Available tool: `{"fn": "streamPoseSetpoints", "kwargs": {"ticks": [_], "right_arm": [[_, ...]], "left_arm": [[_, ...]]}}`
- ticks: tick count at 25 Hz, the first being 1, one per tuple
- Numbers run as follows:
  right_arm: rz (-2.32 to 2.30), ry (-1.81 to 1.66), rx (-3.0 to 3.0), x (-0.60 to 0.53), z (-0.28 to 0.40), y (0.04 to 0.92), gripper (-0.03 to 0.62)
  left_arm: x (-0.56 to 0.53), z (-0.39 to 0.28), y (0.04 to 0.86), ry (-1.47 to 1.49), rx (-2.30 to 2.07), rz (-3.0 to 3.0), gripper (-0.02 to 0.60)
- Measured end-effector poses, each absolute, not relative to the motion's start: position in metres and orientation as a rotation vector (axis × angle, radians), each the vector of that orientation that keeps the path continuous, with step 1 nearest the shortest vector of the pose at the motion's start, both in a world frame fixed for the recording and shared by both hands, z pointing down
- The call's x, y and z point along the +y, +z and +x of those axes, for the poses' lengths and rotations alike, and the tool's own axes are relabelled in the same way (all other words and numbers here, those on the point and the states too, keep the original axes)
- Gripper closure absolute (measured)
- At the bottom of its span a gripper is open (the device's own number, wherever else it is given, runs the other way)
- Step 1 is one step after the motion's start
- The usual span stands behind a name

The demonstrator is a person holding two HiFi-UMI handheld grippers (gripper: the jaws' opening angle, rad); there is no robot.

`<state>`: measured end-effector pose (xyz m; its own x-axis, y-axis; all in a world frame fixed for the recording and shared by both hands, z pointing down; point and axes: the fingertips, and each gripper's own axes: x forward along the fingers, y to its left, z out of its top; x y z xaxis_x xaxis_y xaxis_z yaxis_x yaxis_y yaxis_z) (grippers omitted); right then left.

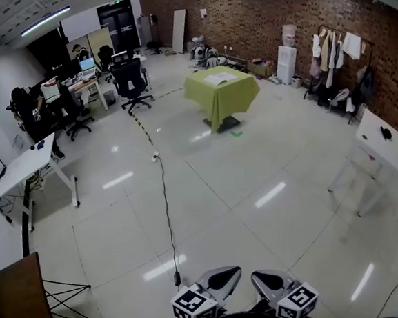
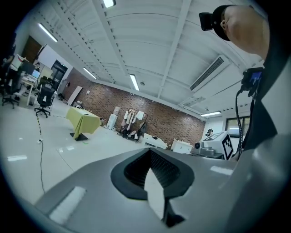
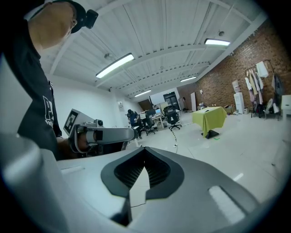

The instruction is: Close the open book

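An open book (image 1: 220, 79) with white pages lies on a table with a yellow-green cloth (image 1: 222, 94), far across the room. That table also shows small in the left gripper view (image 2: 83, 119) and in the right gripper view (image 3: 209, 117). My left gripper (image 1: 223, 279) and right gripper (image 1: 268, 280) hang side by side at the bottom edge of the head view, far from the book, pointing toward it. Each has its jaws together with nothing between them, as the left gripper (image 2: 154, 177) and right gripper (image 3: 138, 179) show in their own views.
A black cable (image 1: 166, 206) runs along the glossy floor from near me toward the table. Office chairs (image 1: 130, 81) and desks stand at the back left. A white folding table (image 1: 377, 139) is at the right, a brown board (image 1: 17, 295) at the near left.
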<state>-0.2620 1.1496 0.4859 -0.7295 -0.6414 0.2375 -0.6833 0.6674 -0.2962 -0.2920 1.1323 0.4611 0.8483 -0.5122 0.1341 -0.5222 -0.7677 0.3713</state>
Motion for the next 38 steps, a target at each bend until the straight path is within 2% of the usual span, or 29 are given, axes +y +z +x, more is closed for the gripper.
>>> {"fn": "streamPoseSetpoints", "kwargs": {"ticks": [5, 22, 38], "right_arm": [[0.987, 0.495, -2.82, 1.12, -0.256, 0.477, 0.586], [0.922, 0.566, -2.9, 1.023, -0.131, 0.471, 0.586], [0.888, 0.62, -2.937, 0.982, -0.05, 0.479, 0.586]], "left_arm": [[1.101, -0.281, 0.454, 0.041, -0.866, 2.618, 0.574], [1.009, -0.168, 0.44, -0.028, -0.987, 2.58, 0.575], [0.972, -0.08, 0.449, 0.04, -0.994, 2.565, 0.574]]}}
